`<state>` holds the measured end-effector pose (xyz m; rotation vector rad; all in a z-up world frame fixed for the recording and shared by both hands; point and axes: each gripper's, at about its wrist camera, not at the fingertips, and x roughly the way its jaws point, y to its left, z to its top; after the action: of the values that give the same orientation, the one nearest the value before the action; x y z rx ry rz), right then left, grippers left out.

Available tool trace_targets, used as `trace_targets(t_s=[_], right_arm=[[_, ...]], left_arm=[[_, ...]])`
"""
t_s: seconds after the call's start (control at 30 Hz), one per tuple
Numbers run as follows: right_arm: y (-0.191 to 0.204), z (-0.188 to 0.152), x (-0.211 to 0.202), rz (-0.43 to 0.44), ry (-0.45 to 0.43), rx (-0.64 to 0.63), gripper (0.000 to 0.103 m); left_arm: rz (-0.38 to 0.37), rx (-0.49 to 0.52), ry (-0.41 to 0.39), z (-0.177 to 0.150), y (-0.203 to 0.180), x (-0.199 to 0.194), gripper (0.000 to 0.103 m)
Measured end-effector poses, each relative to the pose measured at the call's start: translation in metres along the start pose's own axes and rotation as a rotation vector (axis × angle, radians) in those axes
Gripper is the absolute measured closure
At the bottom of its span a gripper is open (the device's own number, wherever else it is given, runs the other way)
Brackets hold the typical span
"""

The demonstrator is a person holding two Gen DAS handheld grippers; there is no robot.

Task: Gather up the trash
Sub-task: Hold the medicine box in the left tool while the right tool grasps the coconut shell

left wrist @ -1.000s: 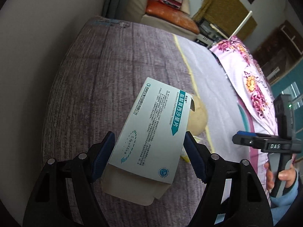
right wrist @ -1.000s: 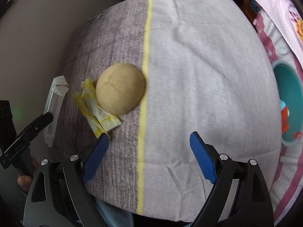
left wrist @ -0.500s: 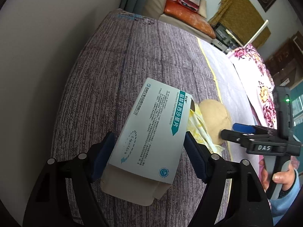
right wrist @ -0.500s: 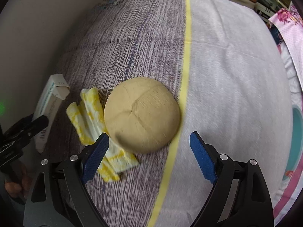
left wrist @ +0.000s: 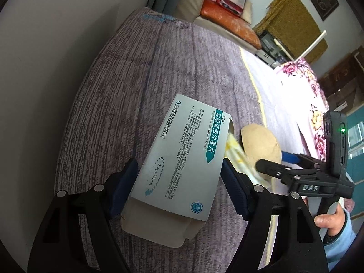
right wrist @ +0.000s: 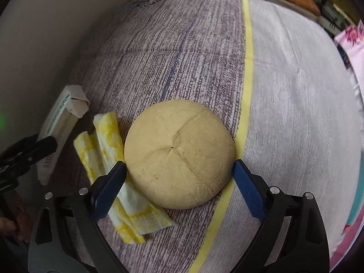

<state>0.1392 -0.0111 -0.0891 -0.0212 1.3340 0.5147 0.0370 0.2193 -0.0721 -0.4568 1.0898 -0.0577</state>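
Note:
My left gripper [left wrist: 178,170] is shut on a white and teal medicine box [left wrist: 182,157], clamped across its width and held above the bed; the same box [right wrist: 59,127] shows at the left of the right wrist view. A round tan dome-shaped thing [right wrist: 179,147] lies on the bedcover, with yellow-and-white paper wrappers [right wrist: 107,141] beside it on the left. My right gripper [right wrist: 179,166] hangs over the dome, a blue pad at each side, jaws opening and not pressing on it. From the left wrist view the right gripper [left wrist: 278,161] sits over the dome [left wrist: 259,141], held by a hand.
The bedcover [right wrist: 295,91] is purple-grey on the left and white on the right, split by a yellow stripe [right wrist: 248,45]. A grey wall [left wrist: 56,68] borders the left. A pink floral quilt [left wrist: 316,104] lies right; an orange cushion [left wrist: 229,25] sits beyond.
My right gripper has swung left over the bed until the dome sits between its pads, and its jaws have widened. The left gripper kept its hold on the box, shifting slightly.

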Motion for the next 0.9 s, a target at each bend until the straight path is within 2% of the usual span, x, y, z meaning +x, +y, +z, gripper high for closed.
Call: trace_targets(t_s=[0.17, 0.4, 0.53, 0.7, 0.9], right_arm=[[-0.020, 0.002, -0.023, 0.043, -0.028, 0.061, 0.014], [-0.053, 0.008, -0.051, 0.022, -0.082, 0.124, 0.016], [-0.072, 0.012, -0.063, 0.067, -0.104, 0.188, 0.016], [-0.083, 0.037, -0.060, 0.064, -0.157, 0.194, 0.016], [-0.087, 0.053, -0.055, 0.078, -0.129, 0.200, 0.016]], left_arm=[[-0.035, 0.027, -0.012, 0.005, -0.019, -0.001, 0.028], [-0.070, 0.078, 0.000, 0.008, -0.052, 0.010, 0.028], [-0.074, 0.090, -0.004, 0.013, -0.063, 0.013, 0.028], [-0.070, 0.097, -0.007, 0.026, -0.072, 0.018, 0.028], [-0.069, 0.094, -0.009, 0.044, -0.082, 0.032, 0.028]])
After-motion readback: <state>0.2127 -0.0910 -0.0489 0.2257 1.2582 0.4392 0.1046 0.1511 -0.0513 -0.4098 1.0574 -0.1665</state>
